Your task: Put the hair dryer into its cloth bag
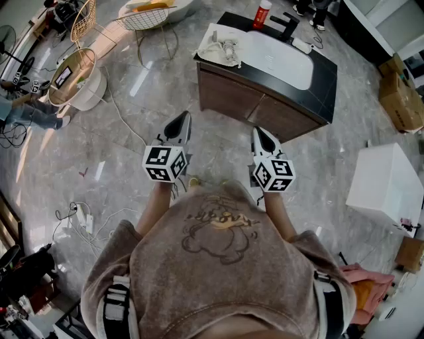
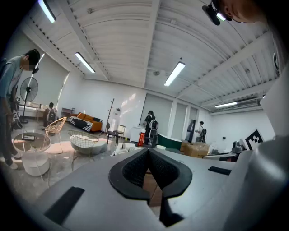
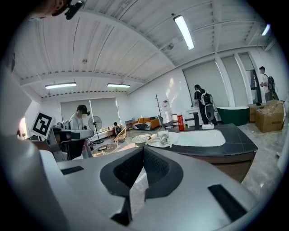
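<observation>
Holding short of vanity [image 1: 326, 69]: L gripper [image 1: 185, 117] & R gripper [image 1: 256, 131], jaws closed, empty; white cloth [image 1: 213, 44] at counter's left end.

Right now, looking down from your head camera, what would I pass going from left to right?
round white table → left gripper → right gripper → white box

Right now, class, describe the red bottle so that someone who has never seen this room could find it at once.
Look for the wooden cabinet with the black top and white basin. A black tap stands at the basin's far edge, and the red bottle stands upright just left of it. Nothing else on that top is red.
</observation>
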The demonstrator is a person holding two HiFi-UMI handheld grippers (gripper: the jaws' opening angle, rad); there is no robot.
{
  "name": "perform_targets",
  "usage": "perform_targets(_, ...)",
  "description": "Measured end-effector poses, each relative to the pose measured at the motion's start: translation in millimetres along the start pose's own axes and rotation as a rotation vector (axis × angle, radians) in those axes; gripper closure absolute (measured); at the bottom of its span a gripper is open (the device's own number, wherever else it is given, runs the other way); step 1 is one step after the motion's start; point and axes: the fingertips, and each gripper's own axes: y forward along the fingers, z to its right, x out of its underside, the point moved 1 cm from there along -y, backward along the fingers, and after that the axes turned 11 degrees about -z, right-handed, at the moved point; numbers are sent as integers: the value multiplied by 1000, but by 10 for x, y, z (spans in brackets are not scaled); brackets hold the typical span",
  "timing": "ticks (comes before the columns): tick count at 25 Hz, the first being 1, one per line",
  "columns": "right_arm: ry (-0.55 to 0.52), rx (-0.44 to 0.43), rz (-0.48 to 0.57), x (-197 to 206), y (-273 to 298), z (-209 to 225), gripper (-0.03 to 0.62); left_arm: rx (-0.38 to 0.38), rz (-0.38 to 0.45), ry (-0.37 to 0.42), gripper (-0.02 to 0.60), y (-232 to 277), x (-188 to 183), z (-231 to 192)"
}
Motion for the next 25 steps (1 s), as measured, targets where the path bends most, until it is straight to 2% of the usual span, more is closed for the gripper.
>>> perform_targets(8, -5, 8, -2, -47, 69, -45, 594, 9, 2, 2, 563, 29, -48, -66)
perform_targets(13, 4, 6, 7, -58, 258, -198, 594, 29, -1, 19, 565, 60, -99, -264)
perform_targets(25, 21, 105, 24, -21, 634, -370, 594, 146, -18, 75, 565, 276, -86, -596)
